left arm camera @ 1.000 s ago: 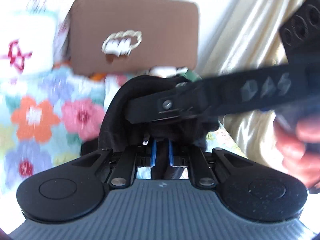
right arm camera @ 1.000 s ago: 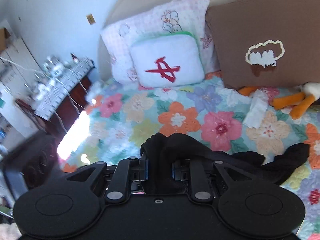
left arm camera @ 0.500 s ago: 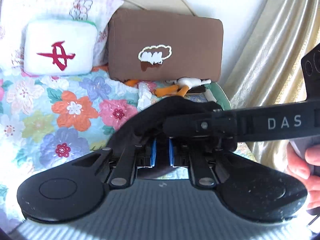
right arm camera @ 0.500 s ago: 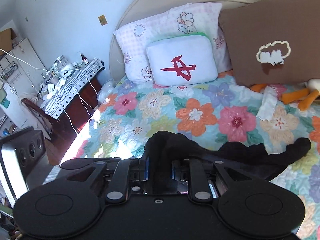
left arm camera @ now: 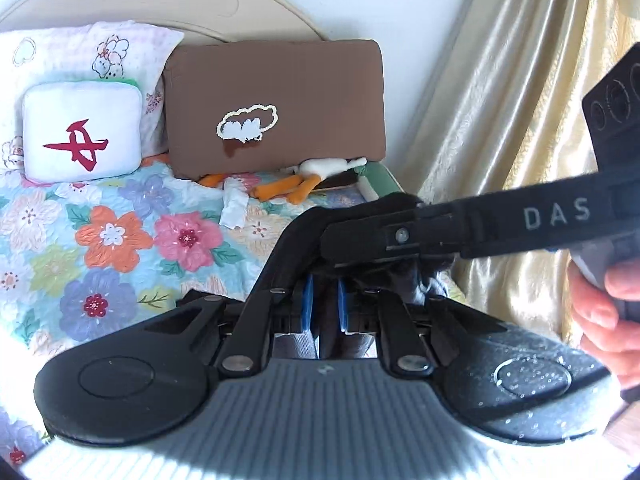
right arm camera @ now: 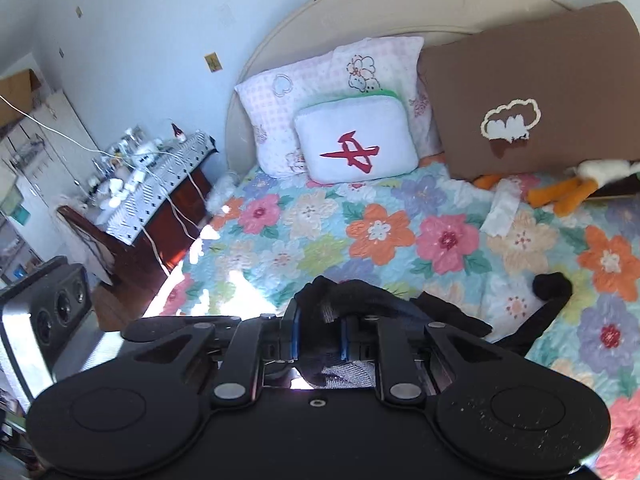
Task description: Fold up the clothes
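while both pinch black garment [right arm camera: 360, 300], left hand-held gripper [left arm camera: 323, 304] nearly closed, right hand-held gripper [right arm camera: 318, 332] likewise

The right gripper [left arm camera: 360, 240] now sits farther right and higher over the left gripper [left arm camera: 323, 304]. The black cloth [right arm camera: 360, 300] bunches up less tall.
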`<state>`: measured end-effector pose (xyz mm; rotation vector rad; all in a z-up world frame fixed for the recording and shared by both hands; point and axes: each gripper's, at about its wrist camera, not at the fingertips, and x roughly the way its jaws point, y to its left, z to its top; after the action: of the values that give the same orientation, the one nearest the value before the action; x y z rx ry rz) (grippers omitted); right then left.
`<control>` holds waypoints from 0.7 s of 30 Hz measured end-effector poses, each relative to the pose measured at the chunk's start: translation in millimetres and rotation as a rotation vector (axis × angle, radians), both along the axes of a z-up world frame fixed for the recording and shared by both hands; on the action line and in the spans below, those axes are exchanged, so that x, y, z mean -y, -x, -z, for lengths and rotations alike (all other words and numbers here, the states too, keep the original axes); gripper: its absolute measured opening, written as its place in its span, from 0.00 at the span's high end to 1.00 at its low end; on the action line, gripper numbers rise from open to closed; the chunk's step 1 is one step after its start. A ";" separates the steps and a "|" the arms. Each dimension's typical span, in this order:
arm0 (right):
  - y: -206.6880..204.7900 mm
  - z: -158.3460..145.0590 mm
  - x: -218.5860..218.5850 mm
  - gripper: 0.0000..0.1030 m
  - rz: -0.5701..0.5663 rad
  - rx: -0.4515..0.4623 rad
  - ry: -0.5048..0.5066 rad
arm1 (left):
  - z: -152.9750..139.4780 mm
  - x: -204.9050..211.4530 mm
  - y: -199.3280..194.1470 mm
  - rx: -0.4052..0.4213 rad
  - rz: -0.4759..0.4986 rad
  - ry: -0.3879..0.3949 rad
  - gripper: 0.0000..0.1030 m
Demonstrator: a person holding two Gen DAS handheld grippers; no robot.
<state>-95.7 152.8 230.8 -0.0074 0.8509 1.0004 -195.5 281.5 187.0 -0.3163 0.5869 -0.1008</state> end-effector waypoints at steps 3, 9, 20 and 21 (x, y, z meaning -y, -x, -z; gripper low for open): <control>5.7 11.7 -3.2 0.80 -0.016 0.043 -0.004 | 7.3 2.7 -3.9 -0.033 -0.012 -0.044 0.89; -2.3 57.4 -22.4 0.80 -0.069 0.007 -0.053 | 39.7 -5.8 -7.9 -0.090 -0.055 -0.144 0.89; -45.7 98.4 -106.8 0.73 -0.129 0.048 -0.022 | 92.4 -78.1 -52.8 -0.101 -0.224 -0.149 0.84; -51.6 102.0 -104.4 0.63 -0.104 0.053 -0.024 | 99.3 -87.0 -59.6 -0.105 -0.256 -0.138 0.77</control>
<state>-44.1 257.2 128.8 -0.0578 0.7964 1.1035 -135.9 368.6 87.7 -0.2608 0.6492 0.2032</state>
